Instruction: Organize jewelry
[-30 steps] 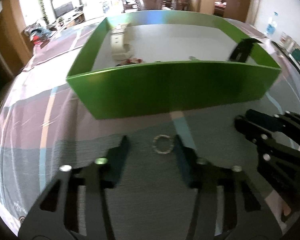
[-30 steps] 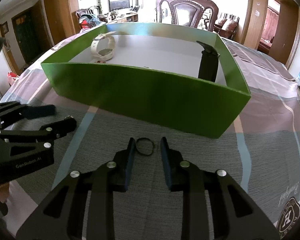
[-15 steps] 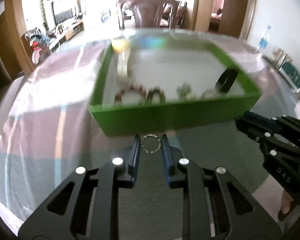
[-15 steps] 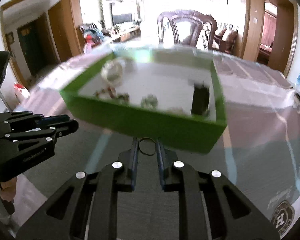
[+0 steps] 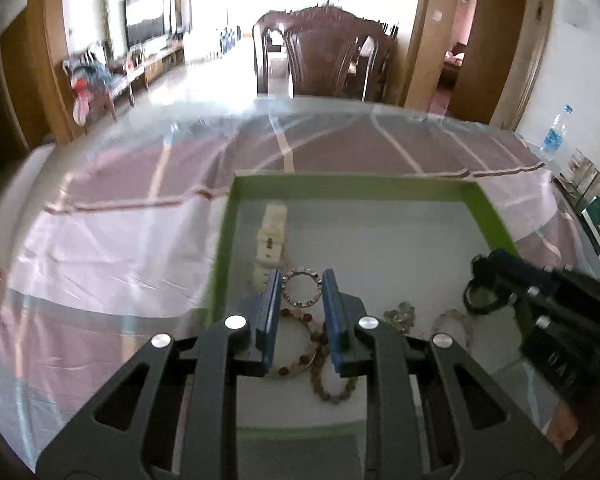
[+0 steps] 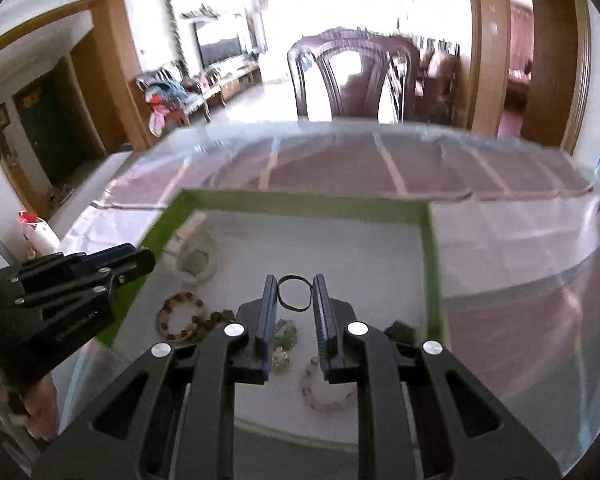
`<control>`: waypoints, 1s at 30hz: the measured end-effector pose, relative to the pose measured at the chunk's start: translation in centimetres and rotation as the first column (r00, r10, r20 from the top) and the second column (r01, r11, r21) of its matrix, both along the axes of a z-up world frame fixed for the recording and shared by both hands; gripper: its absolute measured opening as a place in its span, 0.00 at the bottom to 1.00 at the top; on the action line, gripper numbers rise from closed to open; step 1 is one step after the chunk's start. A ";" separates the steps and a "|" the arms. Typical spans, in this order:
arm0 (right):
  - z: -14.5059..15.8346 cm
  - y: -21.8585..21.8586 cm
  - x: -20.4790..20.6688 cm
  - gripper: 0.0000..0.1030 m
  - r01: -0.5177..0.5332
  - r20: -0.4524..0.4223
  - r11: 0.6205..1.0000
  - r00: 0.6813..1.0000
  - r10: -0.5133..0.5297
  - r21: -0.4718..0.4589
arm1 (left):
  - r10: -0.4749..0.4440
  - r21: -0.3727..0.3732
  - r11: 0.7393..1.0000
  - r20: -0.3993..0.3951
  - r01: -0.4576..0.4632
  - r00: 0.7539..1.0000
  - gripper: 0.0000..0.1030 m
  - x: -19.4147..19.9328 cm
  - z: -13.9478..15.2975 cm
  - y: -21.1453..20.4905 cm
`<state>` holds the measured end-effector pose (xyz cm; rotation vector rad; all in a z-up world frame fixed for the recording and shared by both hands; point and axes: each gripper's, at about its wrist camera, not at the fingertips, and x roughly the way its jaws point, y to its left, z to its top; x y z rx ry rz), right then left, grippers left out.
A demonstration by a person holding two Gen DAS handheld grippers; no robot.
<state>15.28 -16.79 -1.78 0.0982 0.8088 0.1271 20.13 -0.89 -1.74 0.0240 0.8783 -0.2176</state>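
Green-walled tray [image 5: 220,240] lies under both your grippers, each tilted downward. Your left gripper [image 5: 302,292] is clamped on a beaded ring [image 5: 301,289] near the tray's left wall; your right gripper [image 6: 295,294] pinches a black band [image 6: 295,292] over its middle.

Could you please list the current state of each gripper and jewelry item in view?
Left hand-held gripper: shut on sparkly silver ring.
Right hand-held gripper: shut on thin black loop.
Green open-top box: holding jewelry.
White watch: lying inside box.
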 end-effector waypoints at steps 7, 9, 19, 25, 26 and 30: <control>1.7 -0.5 -2.9 0.61 0.035 0.102 0.999 0.994 -0.035 0.002 | 0.062 -0.040 0.997 -0.024 -0.063 0.998 0.55 0.2 -0.2 1.8; 3.0 -1.0 -4.9 0.69 0.043 0.135 0.999 0.990 -0.041 -0.011 | 0.086 -0.044 0.995 0.021 -0.085 0.996 0.65 -1.5 1.3 2.7; 4.2 -0.3 -14.1 0.97 0.101 0.233 0.989 0.970 -0.073 -0.111 | 0.094 0.005 0.995 0.306 -0.100 0.948 0.95 -13.1 5.5 3.1; 2.2 0.1 -14.3 0.97 0.134 0.269 0.986 0.958 -0.103 -0.101 | 0.092 0.004 0.995 0.304 -0.098 0.948 0.96 -14.4 4.1 2.1; 1.9 0.2 -14.1 0.97 0.125 0.257 0.987 0.962 -0.095 -0.101 | 0.089 0.012 0.995 0.307 -0.098 0.947 0.96 -14.7 3.9 2.0; 1.3 0.3 -13.8 0.97 0.126 0.247 0.986 0.964 -0.096 -0.109 | 0.065 0.053 0.995 0.321 -0.086 0.945 0.96 -14.9 3.2 1.5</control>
